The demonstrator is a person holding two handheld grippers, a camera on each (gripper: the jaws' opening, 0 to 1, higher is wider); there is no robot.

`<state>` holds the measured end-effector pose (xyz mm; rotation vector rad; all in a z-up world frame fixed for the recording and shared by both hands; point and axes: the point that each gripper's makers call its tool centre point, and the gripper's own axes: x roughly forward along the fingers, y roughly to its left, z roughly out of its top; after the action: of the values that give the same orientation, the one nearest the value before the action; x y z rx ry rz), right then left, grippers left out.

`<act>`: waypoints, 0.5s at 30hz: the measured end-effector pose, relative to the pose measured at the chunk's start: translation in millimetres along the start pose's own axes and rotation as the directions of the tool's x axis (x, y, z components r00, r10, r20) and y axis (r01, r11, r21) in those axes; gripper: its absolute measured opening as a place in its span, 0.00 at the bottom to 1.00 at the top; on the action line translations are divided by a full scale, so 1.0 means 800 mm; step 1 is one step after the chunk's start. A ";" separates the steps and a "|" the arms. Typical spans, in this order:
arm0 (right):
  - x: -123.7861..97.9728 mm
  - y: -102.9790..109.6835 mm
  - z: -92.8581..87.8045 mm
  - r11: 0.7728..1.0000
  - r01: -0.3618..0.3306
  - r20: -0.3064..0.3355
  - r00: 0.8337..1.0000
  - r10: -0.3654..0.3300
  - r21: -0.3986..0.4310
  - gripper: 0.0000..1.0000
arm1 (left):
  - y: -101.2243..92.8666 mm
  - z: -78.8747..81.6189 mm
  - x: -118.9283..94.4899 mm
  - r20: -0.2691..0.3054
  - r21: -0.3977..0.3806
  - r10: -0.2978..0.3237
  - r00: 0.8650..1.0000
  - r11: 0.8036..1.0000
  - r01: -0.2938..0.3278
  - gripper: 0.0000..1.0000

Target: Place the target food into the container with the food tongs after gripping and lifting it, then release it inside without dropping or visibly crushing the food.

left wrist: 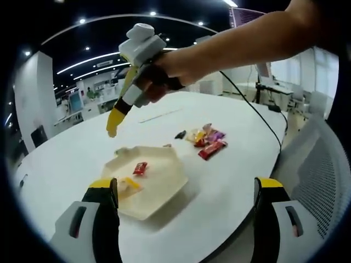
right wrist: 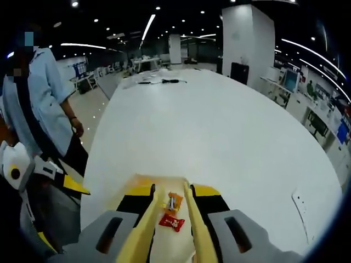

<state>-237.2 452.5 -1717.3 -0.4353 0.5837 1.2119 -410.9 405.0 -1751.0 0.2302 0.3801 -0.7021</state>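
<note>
Yellow tongs (right wrist: 170, 230), tips cut off at bottom center, slightly apart, frame 2 wrappers in the tray (left wrist: 159, 189).

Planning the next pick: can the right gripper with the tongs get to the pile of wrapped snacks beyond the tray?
Probably yes. The right gripper hangs above the tray, and bare table lies between it and the snack pile.

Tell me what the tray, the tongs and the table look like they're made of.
Tray: cream, matte, thin raised rim; looks like molded pulp or plastic, can't tell which.
Tongs: yellow, smooth, slightly glossy blades; probably plastic.
Table: white, smooth, with soft reflections of the ceiling lights; likely laminate or painted board.
</note>
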 end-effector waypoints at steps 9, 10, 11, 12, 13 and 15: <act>-0.010 -0.004 0.008 1.000 0.001 0.017 1.000 -0.001 -0.010 0.26 | 0.002 0.001 -0.001 0.001 0.007 0.005 1.000 1.000 -0.005 0.99; -0.011 -0.005 0.008 1.000 0.003 0.017 1.000 -0.003 -0.011 0.26 | 0.002 0.000 0.000 -0.002 0.004 0.004 1.000 1.000 -0.004 0.99; -0.012 -0.006 0.009 1.000 0.003 0.019 1.000 -0.003 -0.010 0.26 | 0.002 0.000 0.000 -0.002 0.005 0.004 1.000 1.000 -0.004 0.99; -0.014 -0.007 0.008 1.000 0.007 0.019 1.000 -0.006 -0.016 0.26 | 0.002 0.000 -0.001 0.000 0.006 0.004 1.000 1.000 -0.004 0.99; -0.014 -0.008 0.008 1.000 0.010 0.019 1.000 -0.010 -0.023 0.26 | 0.001 0.000 -0.001 0.000 0.006 0.004 1.000 1.000 -0.004 0.99; -0.021 -0.009 0.006 1.000 0.010 0.022 1.000 -0.009 -0.027 0.26 | 0.002 0.000 -0.001 -0.001 0.007 0.005 1.000 1.000 -0.005 0.99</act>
<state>-233.4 441.0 -1703.1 -0.4462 0.5465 1.2154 -410.3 406.2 -1750.7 0.2378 0.3785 -0.6987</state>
